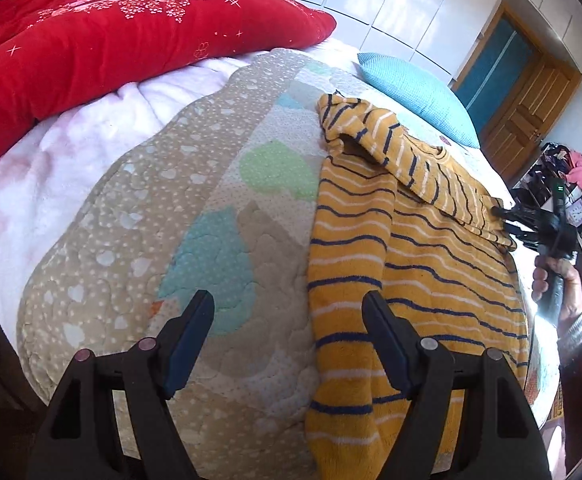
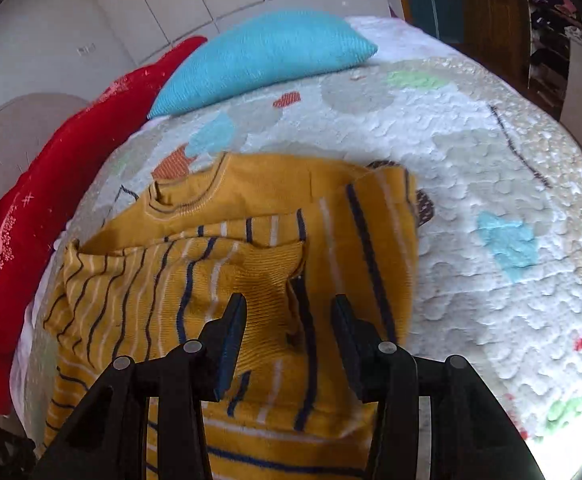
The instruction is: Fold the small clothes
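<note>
Left wrist view: the quilted bed (image 1: 219, 376) fills the frame, the yellow striped sweater (image 1: 443, 264) lying centre-right, sleeve folded across. It looks soft and floppy — I'd take it by the ribbed cuff. My left gripper (image 1: 289, 312) and right gripper (image 2: 289, 316) both gape, empty.

The little sweater (image 1: 411, 264) is yellow with thin dark blue and white stripes. The quilt (image 1: 219, 216) is tan and white with tiny dots and green and blue patches. One pillow (image 2: 267, 56) is bright blue. The big blanket (image 1: 103, 40) is red with pink flowers.
</note>
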Available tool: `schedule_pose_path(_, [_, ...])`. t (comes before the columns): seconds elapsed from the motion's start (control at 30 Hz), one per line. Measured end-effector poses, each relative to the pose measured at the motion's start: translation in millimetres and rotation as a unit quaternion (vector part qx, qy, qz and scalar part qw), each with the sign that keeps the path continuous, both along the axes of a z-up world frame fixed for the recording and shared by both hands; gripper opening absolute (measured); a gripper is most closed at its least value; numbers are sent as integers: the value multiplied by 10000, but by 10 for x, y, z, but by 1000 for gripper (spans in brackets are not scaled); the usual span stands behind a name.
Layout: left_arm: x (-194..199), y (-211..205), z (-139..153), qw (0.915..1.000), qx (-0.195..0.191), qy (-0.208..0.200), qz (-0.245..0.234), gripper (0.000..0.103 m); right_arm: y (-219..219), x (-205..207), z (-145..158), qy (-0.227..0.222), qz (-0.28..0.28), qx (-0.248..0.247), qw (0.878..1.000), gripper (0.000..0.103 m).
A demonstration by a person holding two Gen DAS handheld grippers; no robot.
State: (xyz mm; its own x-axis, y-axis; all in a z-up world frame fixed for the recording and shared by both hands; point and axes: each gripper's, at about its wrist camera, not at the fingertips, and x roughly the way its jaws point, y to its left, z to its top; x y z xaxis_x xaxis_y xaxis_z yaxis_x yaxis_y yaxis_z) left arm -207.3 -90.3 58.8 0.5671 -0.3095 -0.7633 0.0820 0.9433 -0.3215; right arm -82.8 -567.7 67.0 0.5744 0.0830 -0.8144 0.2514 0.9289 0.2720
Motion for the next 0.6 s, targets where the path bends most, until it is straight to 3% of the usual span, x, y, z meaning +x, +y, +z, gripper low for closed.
schedule_pose_path(0.07, [0, 26, 2, 10000, 10, 14, 26, 75, 96, 71, -61, 74, 140, -95, 9998, 16])
schedule_pose_path(0.1, [4, 40, 3, 10000, 12, 21, 43, 75, 122, 63, -43, 57, 241, 30, 9997, 10])
schedule_pose_path(0.2, [22, 65, -2, 10000, -5, 23, 74, 75, 25, -64, 59, -75, 93, -111, 9999, 4])
schedule_pose_path(0.3, [50, 62, -18, 10000, -17, 38, 81, 75, -144, -143, 53, 241, -480, -957, 9940, 1])
schedule_pose_path(0.37, [58, 47, -30, 9999, -67, 71, 61, 75, -234, -217, 63, 342, -637, -1310, 9887, 2])
schedule_pose_path(0.47, [46, 4, -57, 9999, -76, 127, -5, 75, -357, -443, 153, 232, -523, -827, 9949, 7])
schedule_pose_path(0.53, [42, -14, -90, 9997, -114, 205, -65, 75, -304, -645, 236, 162, -274, -684, 9971, 34])
schedule_pose_path(0.6, [35, -18, -125, 9993, -215, 281, -135, 75, -259, -920, 297, 93, 90, -444, 9989, 43])
